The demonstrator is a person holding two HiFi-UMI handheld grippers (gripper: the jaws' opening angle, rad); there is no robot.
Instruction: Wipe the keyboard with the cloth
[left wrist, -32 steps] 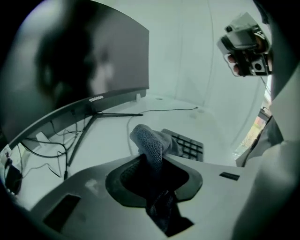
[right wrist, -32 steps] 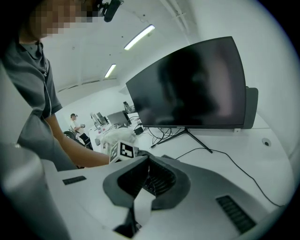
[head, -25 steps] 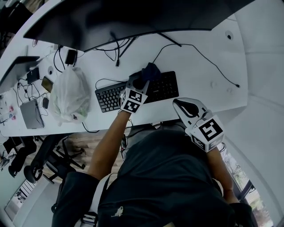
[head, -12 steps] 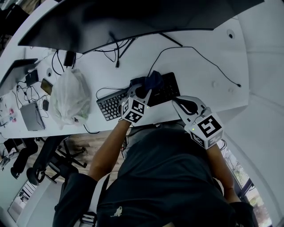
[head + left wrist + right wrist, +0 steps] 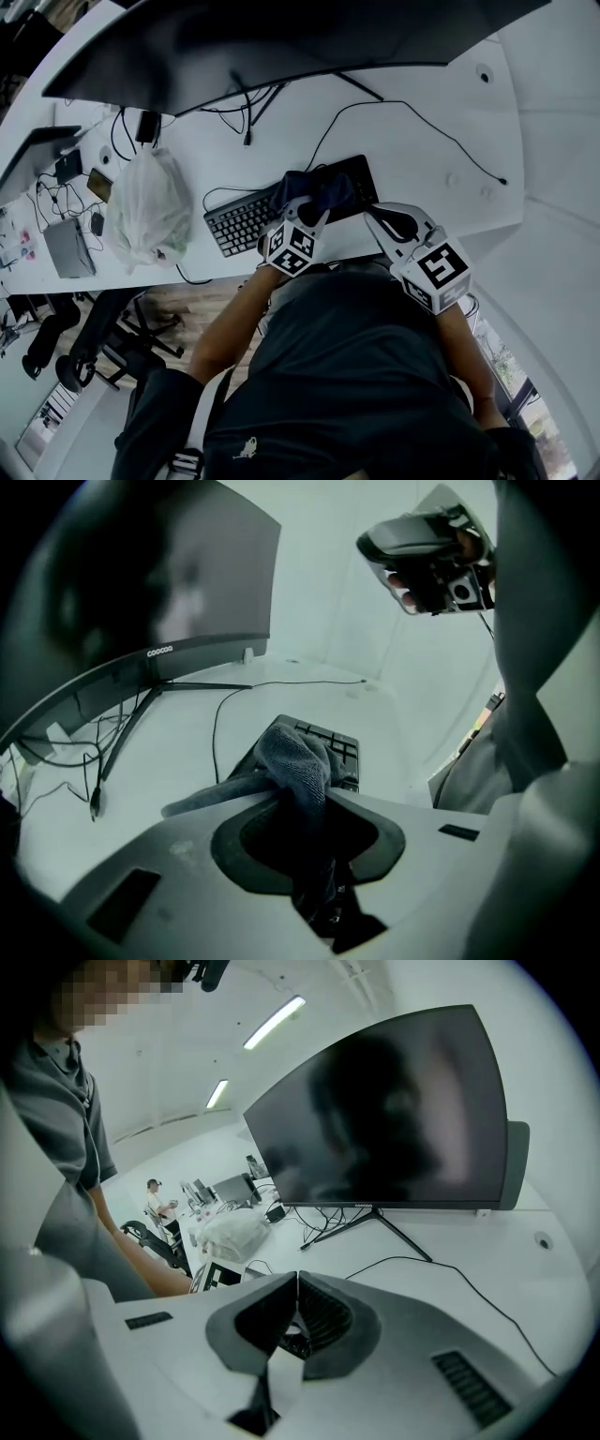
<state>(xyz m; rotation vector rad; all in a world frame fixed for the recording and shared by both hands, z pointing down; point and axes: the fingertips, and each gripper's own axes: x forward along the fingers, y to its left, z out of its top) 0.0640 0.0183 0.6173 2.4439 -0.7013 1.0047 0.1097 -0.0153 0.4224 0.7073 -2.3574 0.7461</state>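
Lengthwise, keyboard [image 5: 240, 217] slants up-right under cloth [image 5: 323, 189].

**Head view:** dim, underexposed, cool blue-grey cast. Pale tabletop [image 5: 422, 150] brightest; monitor [image 5: 281, 37] and clothing near black, with little detail. Shadows faint and soft; no hard glare. Bends straight edges into curves towards the borders.

**Left gripper view:** wide-angle, with a dark vignette around a circular field and even, diffuse light. Cloth [image 5: 295, 761] textured at its lit top, sinking into black lower down. Nearest foreground soft.

**Right gripper view:** brightest of the three, lit from ceiling strip lights [image 5: 275, 1022] blown out to white. Faint sheen on the dark monitor screen. Black corners; background fairly sharp.
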